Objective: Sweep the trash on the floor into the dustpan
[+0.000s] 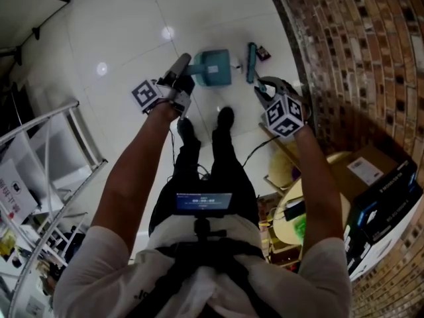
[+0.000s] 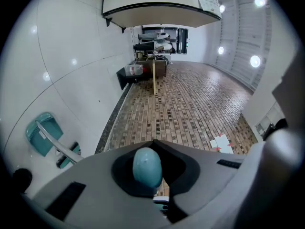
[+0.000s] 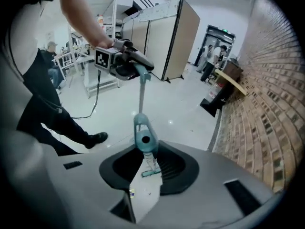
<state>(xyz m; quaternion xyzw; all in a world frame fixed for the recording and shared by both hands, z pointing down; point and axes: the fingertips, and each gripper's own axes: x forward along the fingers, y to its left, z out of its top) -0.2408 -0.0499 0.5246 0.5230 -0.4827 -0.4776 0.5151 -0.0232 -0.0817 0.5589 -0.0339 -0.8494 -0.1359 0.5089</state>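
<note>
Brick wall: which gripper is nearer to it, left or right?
Right. The right gripper, shut on the broom handle, is close beside the brick wall. The left gripper, shut on the dustpan handle, is farther away, over the white floor.

Around me a glossy white tiled floor [image 1: 126, 32], dotted with light reflections [image 1: 167, 32], meets the brick wall [image 1: 358, 52]. Boxes [image 1: 371, 167] sit beside that wall; a white metal rack [image 1: 59, 138] stands well away from it.
</note>
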